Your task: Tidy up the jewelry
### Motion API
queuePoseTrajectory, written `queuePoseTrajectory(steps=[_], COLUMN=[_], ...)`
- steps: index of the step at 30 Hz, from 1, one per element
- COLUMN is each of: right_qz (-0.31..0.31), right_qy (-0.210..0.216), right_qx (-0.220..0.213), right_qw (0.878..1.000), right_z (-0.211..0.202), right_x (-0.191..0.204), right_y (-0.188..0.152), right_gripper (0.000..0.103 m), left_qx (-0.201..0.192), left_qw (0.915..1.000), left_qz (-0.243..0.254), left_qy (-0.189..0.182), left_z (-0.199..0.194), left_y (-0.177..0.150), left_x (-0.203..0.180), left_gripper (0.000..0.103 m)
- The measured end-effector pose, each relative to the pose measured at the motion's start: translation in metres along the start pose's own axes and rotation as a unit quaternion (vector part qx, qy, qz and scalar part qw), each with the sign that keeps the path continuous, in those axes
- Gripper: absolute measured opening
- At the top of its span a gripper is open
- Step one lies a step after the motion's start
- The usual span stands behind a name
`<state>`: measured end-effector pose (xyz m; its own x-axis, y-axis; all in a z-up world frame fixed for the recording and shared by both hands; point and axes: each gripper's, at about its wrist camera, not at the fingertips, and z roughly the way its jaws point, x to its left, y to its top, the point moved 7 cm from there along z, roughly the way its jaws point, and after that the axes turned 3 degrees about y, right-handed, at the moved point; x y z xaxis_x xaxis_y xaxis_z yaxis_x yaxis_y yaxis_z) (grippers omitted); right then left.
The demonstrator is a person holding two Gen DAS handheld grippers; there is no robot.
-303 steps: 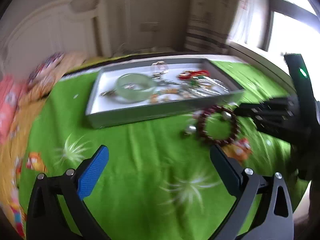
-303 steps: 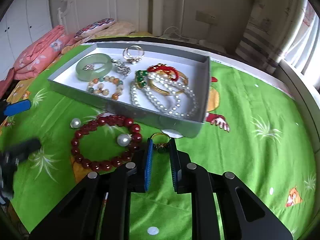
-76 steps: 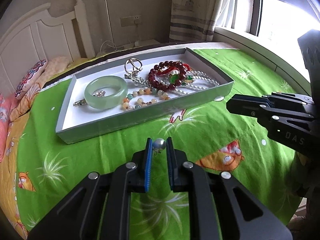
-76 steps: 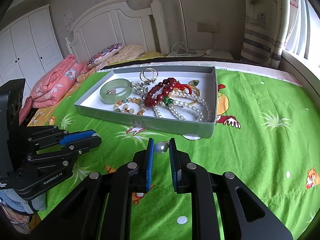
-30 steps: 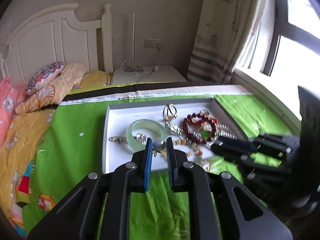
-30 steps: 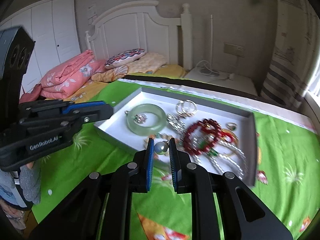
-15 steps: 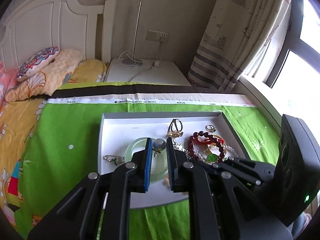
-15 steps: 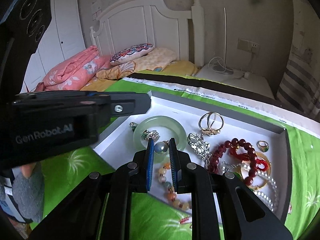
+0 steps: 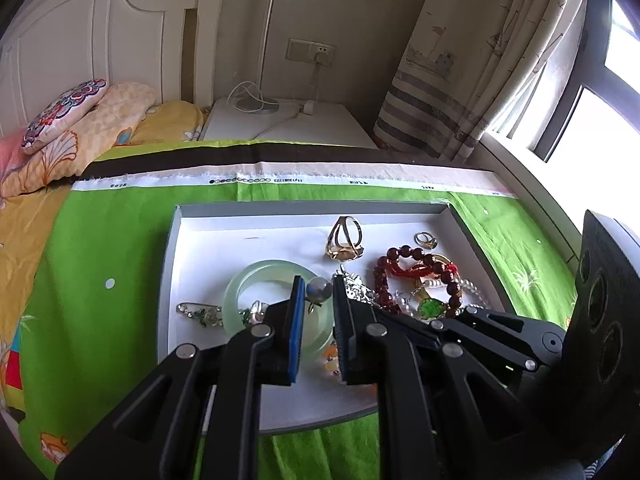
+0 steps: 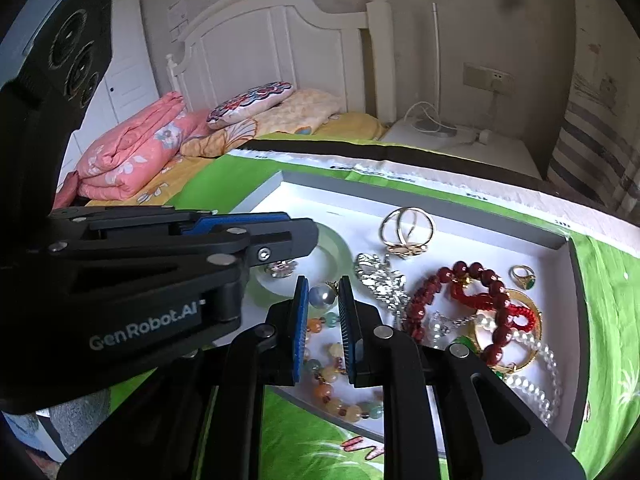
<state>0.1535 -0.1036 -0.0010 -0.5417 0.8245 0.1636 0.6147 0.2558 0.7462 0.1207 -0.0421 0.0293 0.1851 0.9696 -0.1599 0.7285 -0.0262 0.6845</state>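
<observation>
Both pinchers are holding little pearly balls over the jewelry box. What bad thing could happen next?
1. The two grippers are crowded together, left gripper and right gripper, and might bump.
2. Each round pearl earring is pinched only at the fingertips; it may roll when let go.
3. A dropped earring could tangle in the multicoloured bead bracelet in the grey tray.

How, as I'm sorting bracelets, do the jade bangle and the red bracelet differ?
The jade bangle is one solid pale-green ring; the red bracelet is strung dark-red beads. The bangle lies flat and round; the bracelet lies bent over other pieces. Both sit inside the tray.
</observation>
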Motion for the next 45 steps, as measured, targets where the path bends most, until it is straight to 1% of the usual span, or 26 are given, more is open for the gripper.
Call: queuePoseTrajectory(steps=[4,5,6,7,8,9,10,12,13,14,15,16,18,20,24,28,31,33,35,37,41,43,45], right_qz=[0.003,0.005,0.007,0.009,0.01,0.012,0.014,0.013,0.012,0.013,0.014,0.014,0.011,0.013,0.022,0.035,0.054,0.065,0.073,0.075,0.09,0.089,0.085], right_qy=[-0.004,-0.005,-0.007,-0.008,-0.01,-0.012,-0.011,-0.014,-0.019,-0.022,-0.026,-0.03,-0.046,-0.061,-0.09,-0.1,-0.11,-0.117,-0.123,-0.139,-0.149,-0.154,-0.158], right_qx=[0.005,0.006,0.008,0.01,0.01,0.009,0.006,0.0,-0.004,-0.007,-0.013,-0.019,-0.035,-0.054,-0.109,-0.166,-0.189,-0.193,-0.183,-0.169,-0.145,-0.133,-0.126], right_qw=[1.0,1.0,1.0,1.0,1.0,1.0,1.0,1.0,1.0,1.0,0.999,0.999,0.998,0.997,0.99,0.98,0.974,0.972,0.973,0.973,0.974,0.975,0.976], right_z=[0.002,0.002,0.002,0.003,0.003,0.002,0.0,-0.008,-0.012,-0.017,-0.024,-0.03,-0.047,-0.067,-0.118,-0.16,-0.174,-0.173,-0.166,-0.156,-0.134,-0.125,-0.119], right_x=[0.001,0.0,-0.001,-0.002,-0.003,-0.005,-0.005,-0.007,-0.008,-0.01,-0.013,-0.015,-0.021,-0.027,-0.039,-0.044,-0.05,-0.053,-0.059,-0.065,-0.074,-0.075,-0.075], right_y=[-0.002,-0.002,-0.002,-0.002,-0.001,-0.001,-0.001,0.001,0.003,0.004,0.008,0.01,0.017,0.024,0.036,0.033,0.021,0.012,0.003,-0.006,-0.02,-0.025,-0.028], right_gripper=[0.017,0.018,0.019,0.026,0.039,0.047,0.054,0.055,0.058,0.065,0.069,0.074,0.079,0.085,0.086,0.086,0.086,0.086,0.086,0.086,0.086,0.086,0.086], left_qx=[-0.001,0.0,-0.001,-0.003,-0.006,-0.011,-0.018,-0.033,-0.041,-0.048,-0.061,-0.072,-0.105,-0.137,-0.18,-0.202,-0.212,-0.197,-0.181,-0.174,-0.155,-0.15,-0.151], left_qw=[1.0,0.9999,0.9999,0.9998,0.9996,0.9994,0.9991,0.9982,0.9976,0.9969,0.9953,0.9939,0.9894,0.9841,0.9747,0.9691,0.9657,0.9698,0.9738,0.9744,0.9774,0.9765,0.9762], left_qz=[0.002,0.002,0.001,-0.001,-0.003,-0.007,-0.012,-0.017,-0.017,-0.017,-0.017,-0.017,-0.014,-0.011,-0.003,0.0,0.004,0.003,0.002,0.003,-0.001,0.012,0.009], left_qy=[0.006,0.01,0.014,0.021,0.026,0.032,0.038,0.047,0.053,0.06,0.073,0.082,0.099,0.112,0.132,0.142,0.149,0.144,0.137,0.142,0.144,0.154,0.155], left_z=[0.002,0.003,0.003,0.003,0.002,0.0,-0.004,-0.014,-0.019,-0.025,-0.033,-0.04,-0.06,-0.081,-0.116,-0.137,-0.136,-0.122,-0.106,-0.093,-0.068,-0.062,-0.061], left_y=[0.0,-0.001,-0.001,-0.001,0.0,0.002,0.003,0.007,0.01,0.012,0.016,0.019,0.026,0.033,0.038,0.028,0.013,0.001,-0.01,-0.018,-0.034,-0.037,-0.039], left_x=[-0.002,-0.001,0.0,0.001,0.003,0.005,0.008,0.012,0.014,0.015,0.016,0.017,0.016,0.012,0.001,-0.012,-0.02,-0.024,-0.025,-0.023,-0.018,-0.017,-0.016], left_gripper=[0.014,0.017,0.026,0.033,0.049,0.064,0.069,0.075,0.078,0.085,0.091,0.094,0.1,0.1,0.101,0.101,0.101,0.101,0.101,0.101,0.101,0.101,0.101])
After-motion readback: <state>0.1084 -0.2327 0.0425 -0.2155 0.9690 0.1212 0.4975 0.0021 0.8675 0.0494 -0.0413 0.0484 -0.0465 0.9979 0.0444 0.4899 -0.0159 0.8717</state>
